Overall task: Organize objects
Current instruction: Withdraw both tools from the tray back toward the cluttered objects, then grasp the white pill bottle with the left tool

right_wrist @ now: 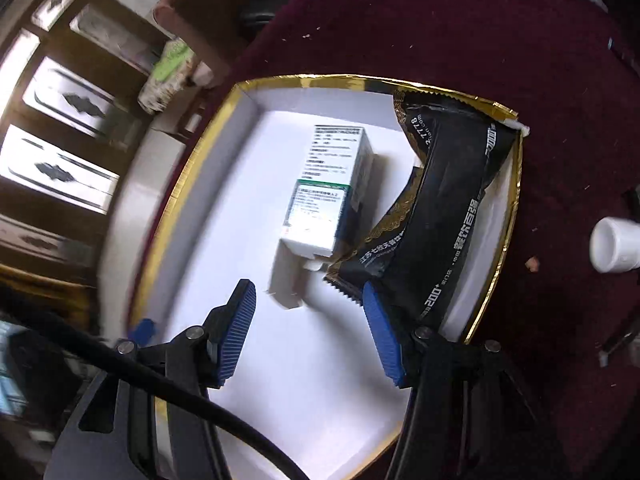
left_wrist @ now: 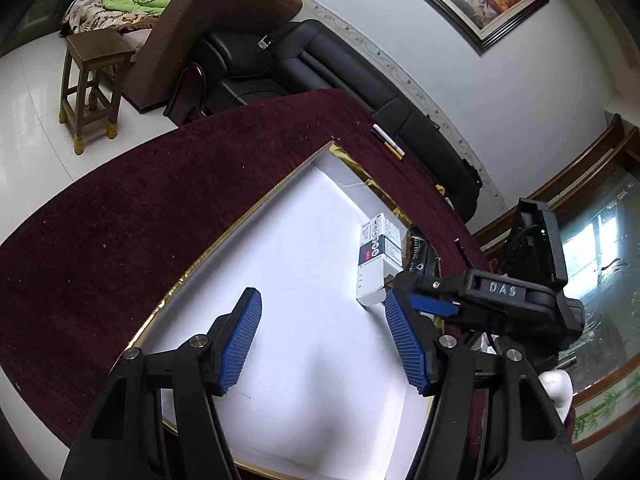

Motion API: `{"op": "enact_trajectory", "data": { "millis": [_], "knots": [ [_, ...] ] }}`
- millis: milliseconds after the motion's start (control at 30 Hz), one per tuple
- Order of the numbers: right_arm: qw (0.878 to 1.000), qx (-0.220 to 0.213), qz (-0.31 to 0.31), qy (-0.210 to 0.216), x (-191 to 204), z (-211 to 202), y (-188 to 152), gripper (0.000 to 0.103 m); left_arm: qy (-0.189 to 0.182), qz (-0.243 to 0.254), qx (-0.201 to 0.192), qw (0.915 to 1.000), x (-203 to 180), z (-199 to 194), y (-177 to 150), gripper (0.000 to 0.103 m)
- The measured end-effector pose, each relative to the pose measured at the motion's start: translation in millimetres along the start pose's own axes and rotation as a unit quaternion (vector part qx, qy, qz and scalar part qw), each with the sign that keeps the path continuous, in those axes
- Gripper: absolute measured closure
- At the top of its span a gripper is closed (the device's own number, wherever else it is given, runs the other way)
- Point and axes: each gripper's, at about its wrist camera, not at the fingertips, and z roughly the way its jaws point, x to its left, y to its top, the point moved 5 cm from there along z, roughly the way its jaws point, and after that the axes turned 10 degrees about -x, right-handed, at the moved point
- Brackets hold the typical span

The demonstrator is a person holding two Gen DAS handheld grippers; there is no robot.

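A shallow white box with a gold rim [left_wrist: 240, 220] lies on a dark red cloth; it also shows in the right wrist view [right_wrist: 176, 196]. Inside it lie a white medicine carton [left_wrist: 374, 260] [right_wrist: 328, 188] and a black snack packet [right_wrist: 436, 208] against the box's right wall. My left gripper [left_wrist: 324, 320] is open and empty above the box floor, left of the carton. My right gripper [right_wrist: 310, 308] is open and empty just in front of the carton and the packet's near end. The right gripper's body [left_wrist: 492, 292] shows in the left wrist view beside the carton.
A pen [left_wrist: 388, 142] lies on the red cloth [left_wrist: 120, 220] beyond the box. A white bottle [right_wrist: 616, 244] lies on the cloth right of the box. A black sofa [left_wrist: 320, 64], a wooden stool [left_wrist: 92, 84] and a cabinet stand around the table.
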Motion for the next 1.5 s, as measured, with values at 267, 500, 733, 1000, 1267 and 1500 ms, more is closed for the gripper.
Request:
{"op": "enact_trajectory", "data": {
  "millis": [267, 500, 733, 1000, 1267, 1500],
  "knots": [
    [0.995, -0.050, 0.010, 0.080, 42, -3, 32, 0.044, -0.003, -0.005, -0.012, 0.9999, 3, -3, 4, 0.044],
    [1.000, -0.027, 0.013, -0.005, 26, 39, 44, 0.045, -0.005, 0.002, -0.012, 0.9999, -1, -6, 3, 0.044],
    [0.993, -0.121, -0.010, 0.008, 14, -56, 37, 0.045, 0.000, 0.051, -0.026, 0.9984, -24, -13, 5, 0.044],
    [0.913, -0.366, -0.092, -0.156, -53, -212, -27, 0.000, -0.115, 0.099, 0.053, 0.9871, -105, 9, -35, 0.044],
    [0.933, -0.323, 0.070, -0.142, -178, -214, -51, 0.002, -0.106, 0.269, 0.115, 0.9505, -210, 47, -102, 0.045],
    [0.921, -0.356, 0.102, -0.122, -217, -236, -62, 0.002, -0.096, 0.421, 0.088, 0.8977, -272, 106, -104, 0.045]
  ]
}}
